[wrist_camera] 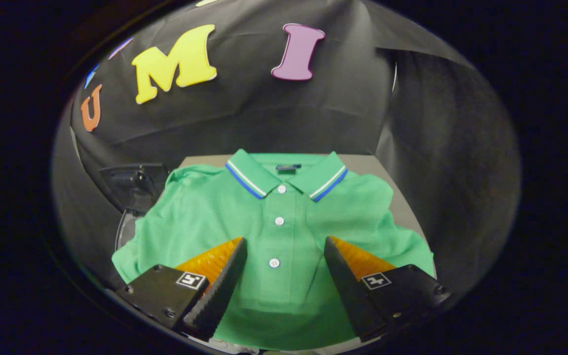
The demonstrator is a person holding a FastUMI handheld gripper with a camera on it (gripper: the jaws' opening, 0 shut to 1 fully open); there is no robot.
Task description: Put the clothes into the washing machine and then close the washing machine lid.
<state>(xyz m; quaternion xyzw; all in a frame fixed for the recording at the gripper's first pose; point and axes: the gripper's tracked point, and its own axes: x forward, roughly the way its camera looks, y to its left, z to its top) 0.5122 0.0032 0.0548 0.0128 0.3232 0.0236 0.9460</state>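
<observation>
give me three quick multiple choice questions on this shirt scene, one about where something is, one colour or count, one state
1. Where is the green shirt relative to the tongs?
A. Spread flat under and ahead of the fingers
B. Hanging on the booth wall
C. Crumpled to one side of both fingers

2. How many white buttons show down the shirt's front?
A. One
B. Three
C. Six

3. What state are the tongs in?
A. Shut on the shirt
B. Shut on nothing
C. Open, with the fingers apart

Answers:
1 A: the shirt lies flat on the table, its button strip running between the fingers.
2 B: three buttons sit in a line below the collar.
3 C: a wide gap separates the fingers, and neither presses on the cloth.
</observation>
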